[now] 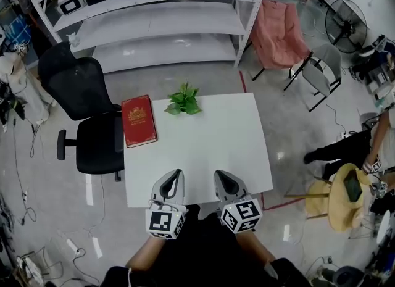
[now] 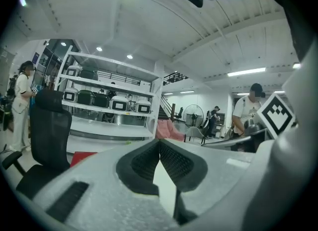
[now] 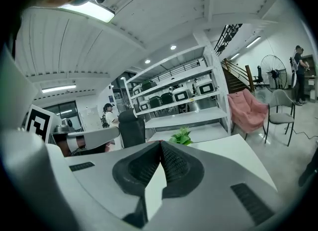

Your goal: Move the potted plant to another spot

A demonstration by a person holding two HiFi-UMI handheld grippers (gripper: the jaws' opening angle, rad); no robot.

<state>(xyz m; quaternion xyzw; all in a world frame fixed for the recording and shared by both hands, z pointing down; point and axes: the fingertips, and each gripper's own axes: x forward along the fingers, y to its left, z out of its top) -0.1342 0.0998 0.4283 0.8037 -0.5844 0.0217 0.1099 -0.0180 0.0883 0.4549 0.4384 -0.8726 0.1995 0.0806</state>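
Both the left gripper (image 1: pixel 174 178) and the right gripper (image 1: pixel 222 178) hover over the worktop's (image 1: pixel 228 144) near edge, jaws pressed together, empty. The plant (image 1: pixel 183 100) stands at the far edge. Best next: spread one's jaws, reach across, grip low beneath the leaves.

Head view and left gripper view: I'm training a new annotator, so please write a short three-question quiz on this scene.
1. True or false: the potted plant stands at the far edge of the table.
2. Choose one. In its own view, the left hand-held gripper has its jaws: A apart; B together with nothing between them; C closed on the plant.
3. Fill in the missing word: a red ___ lies along the table's left edge.

Key: 1 true. 2 B. 3 book.
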